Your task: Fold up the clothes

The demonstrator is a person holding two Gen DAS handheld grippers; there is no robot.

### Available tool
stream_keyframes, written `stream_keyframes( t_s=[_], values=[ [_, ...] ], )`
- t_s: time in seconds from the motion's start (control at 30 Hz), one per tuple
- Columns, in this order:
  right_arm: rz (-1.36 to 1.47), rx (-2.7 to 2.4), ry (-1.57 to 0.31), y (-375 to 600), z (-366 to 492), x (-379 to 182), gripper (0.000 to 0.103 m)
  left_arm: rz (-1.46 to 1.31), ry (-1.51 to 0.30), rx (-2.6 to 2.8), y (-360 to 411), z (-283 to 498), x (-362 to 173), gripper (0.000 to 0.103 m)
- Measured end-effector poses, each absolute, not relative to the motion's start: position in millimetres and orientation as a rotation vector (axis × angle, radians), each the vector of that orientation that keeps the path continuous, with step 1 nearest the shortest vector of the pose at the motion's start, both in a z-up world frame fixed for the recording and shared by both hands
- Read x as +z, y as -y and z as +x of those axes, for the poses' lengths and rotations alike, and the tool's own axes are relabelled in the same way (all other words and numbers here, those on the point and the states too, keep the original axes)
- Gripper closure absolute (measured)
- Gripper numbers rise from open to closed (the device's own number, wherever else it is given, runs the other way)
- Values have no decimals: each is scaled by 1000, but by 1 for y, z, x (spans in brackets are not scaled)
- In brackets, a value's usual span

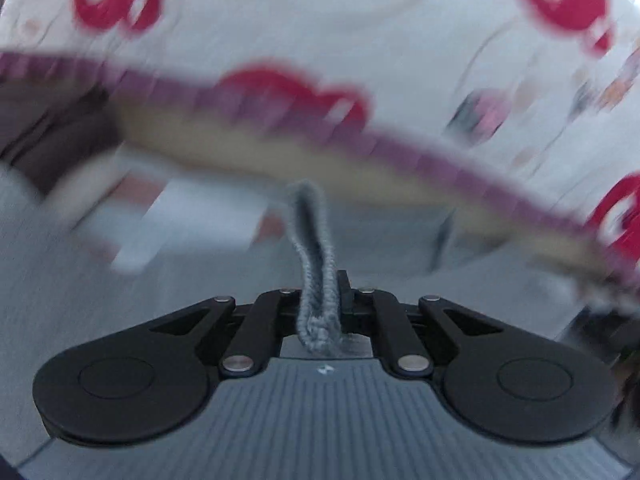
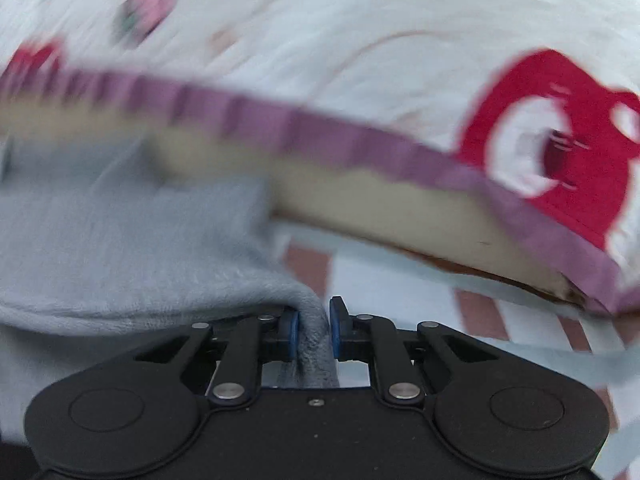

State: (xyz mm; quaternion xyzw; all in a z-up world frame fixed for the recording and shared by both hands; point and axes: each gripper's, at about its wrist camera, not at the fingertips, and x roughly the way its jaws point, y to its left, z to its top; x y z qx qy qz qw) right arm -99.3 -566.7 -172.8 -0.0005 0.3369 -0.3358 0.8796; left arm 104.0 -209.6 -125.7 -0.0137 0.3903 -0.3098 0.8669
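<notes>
White bedding (image 2: 360, 32) printed with red shapes and edged in purple fills the upper frame of both blurred views. At lower centre, the left gripper (image 1: 318, 312) and right gripper (image 2: 314, 328) each pinch the grey garment (image 2: 120, 240) in closed jaws.

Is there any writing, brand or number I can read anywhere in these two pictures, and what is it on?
None can be read.
The red shapes on the white cover are patterns too blurred to make out as letters.
A tiny pale mark on the left tongs' body is too small to read.
</notes>
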Motion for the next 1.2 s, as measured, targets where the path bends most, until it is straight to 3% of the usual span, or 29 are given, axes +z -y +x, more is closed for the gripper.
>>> stream_keyframes(
  t_s=[0.2,0.4,0.5,0.63,0.73,0.87,0.97,1.03,1.2],
  values=[
    [45,-729,-772,578,-100,-197,87,62,-978,-630,220,101,-173,96],
    [65,-769,-819,568,-105,-186,66,47,-991,-557,200,105,-165,90],
    [154,-799,-832,565,-122,-176,63,20,-958,-482,175,108,-154,88],
    [-11,-843,-850,525,-119,-171,57,-17,-839,-377,138,108,-130,72],
    [-185,-643,-862,479,-102,-180,60,-35,-743,-276,108,109,-110,71],
    [-115,-504,-771,449,-88,-160,60,-80,-579,-126,53,105,-74,66],
    [-6,-408,-719,439,-78,-142,60,-140,-479,-71,4,106,-55,52],
    [66,-345,-683,432,-71,-131,59,-192,-485,-57,-29,121,-51,38],
    [-46,-242,-680,403,-56,-133,59,-307,-590,-46,-75,173,-67,35]
  ],
)
